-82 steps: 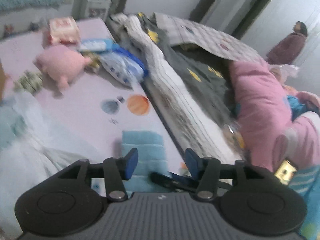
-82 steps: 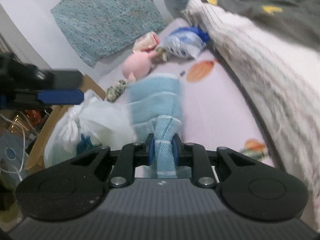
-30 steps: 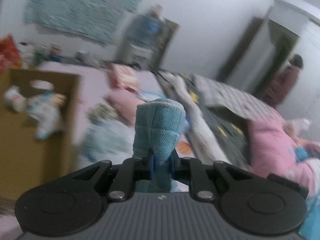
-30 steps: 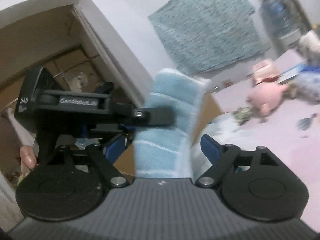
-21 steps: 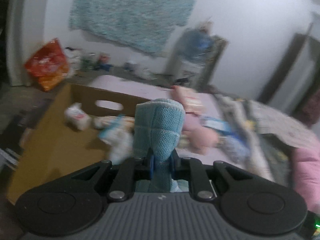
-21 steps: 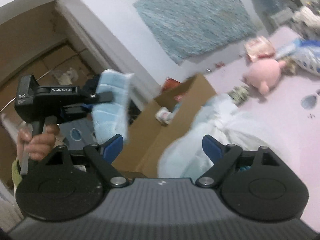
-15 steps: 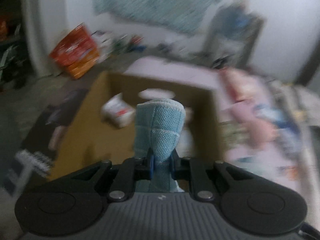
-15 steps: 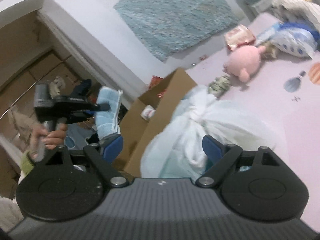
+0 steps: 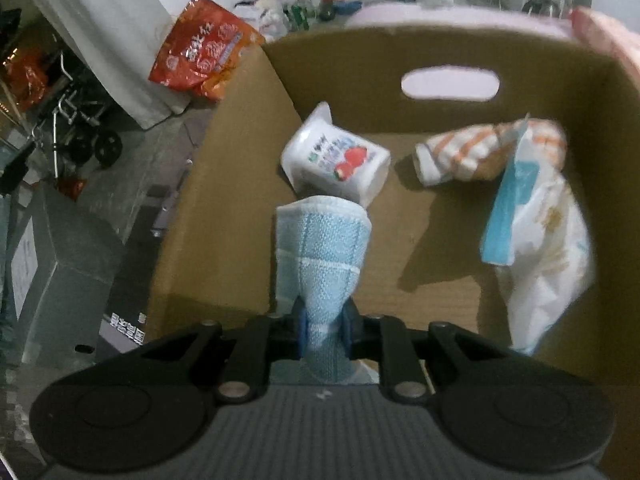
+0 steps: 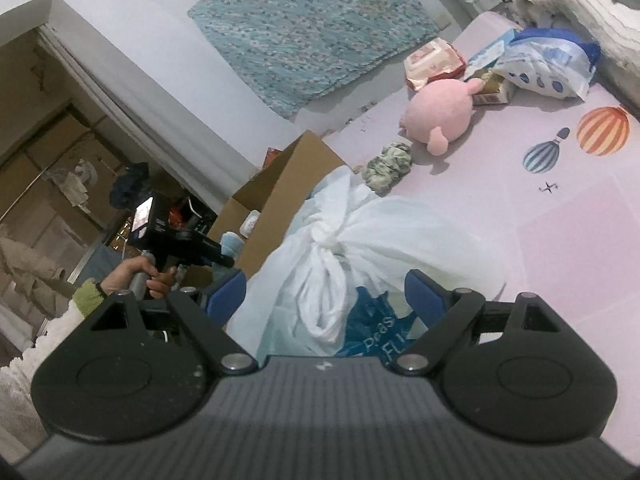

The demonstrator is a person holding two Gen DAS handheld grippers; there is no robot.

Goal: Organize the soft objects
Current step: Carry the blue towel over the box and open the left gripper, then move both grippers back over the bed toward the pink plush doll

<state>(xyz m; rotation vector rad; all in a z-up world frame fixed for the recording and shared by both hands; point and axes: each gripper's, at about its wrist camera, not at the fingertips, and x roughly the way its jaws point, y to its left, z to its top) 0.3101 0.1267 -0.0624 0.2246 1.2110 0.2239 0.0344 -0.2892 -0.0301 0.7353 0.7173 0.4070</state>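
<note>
While the left tool (image 9: pixel 323 330) pinches a blue cloth (image 9: pixel 320 248) above the open box (image 9: pixel 448 52), presumably to drop it beside the pack (image 9: pixel 336 160) and sock (image 9: pixel 472 156), the cloth's lower end is hidden. Further right, the right tool (image 10: pixel 325 294) stands spread and empty over a knotted bag (image 10: pixel 360 240), contents unclear.
</note>
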